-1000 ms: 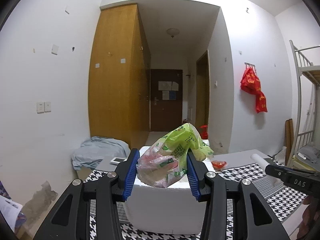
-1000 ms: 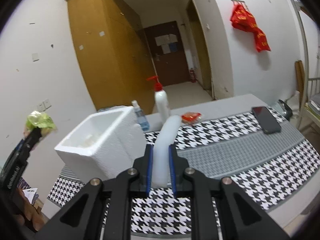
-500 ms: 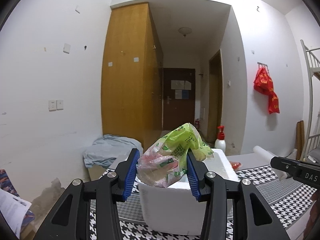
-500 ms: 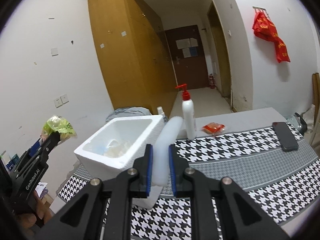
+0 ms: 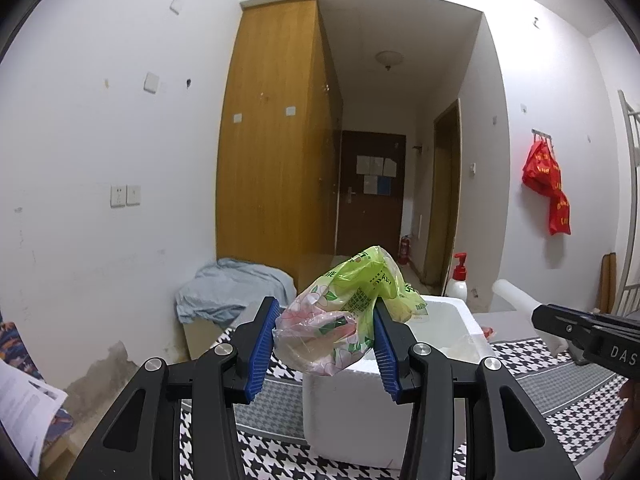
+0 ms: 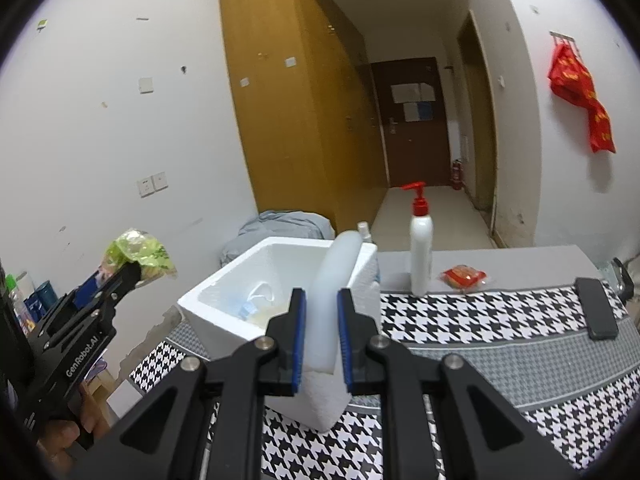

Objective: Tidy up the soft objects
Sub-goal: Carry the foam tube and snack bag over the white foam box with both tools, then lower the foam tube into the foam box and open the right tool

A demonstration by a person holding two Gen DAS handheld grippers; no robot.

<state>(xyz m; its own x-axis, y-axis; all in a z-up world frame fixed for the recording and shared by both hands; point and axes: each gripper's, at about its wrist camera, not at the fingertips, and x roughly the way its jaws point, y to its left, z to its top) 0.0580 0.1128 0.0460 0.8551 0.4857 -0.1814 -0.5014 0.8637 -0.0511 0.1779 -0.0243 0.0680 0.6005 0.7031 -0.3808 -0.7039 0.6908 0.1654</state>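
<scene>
My left gripper [image 5: 324,336] is shut on a crumpled green and pink plastic bag [image 5: 348,312], held in the air left of a white foam box [image 5: 360,412]. In the right wrist view the left gripper [image 6: 116,276] with the plastic bag [image 6: 138,250] hangs left of the foam box [image 6: 224,316]. My right gripper [image 6: 321,332] is shut on a white foam roll [image 6: 334,296], held above the box's near right corner. The foam roll [image 5: 516,300] also shows in the left wrist view. Several soft items lie inside the box.
A houndstooth cloth [image 6: 500,364] covers the table. On it stand a white pump bottle with a red top [image 6: 420,256], a red packet [image 6: 464,276] and a black phone [image 6: 596,312]. A grey cloth pile [image 5: 232,288] lies behind the table by the wall.
Both grippers have swung left, and the foam box now sits further right in both views. The right gripper with the roll has come up over the box. Both grips are unchanged.
</scene>
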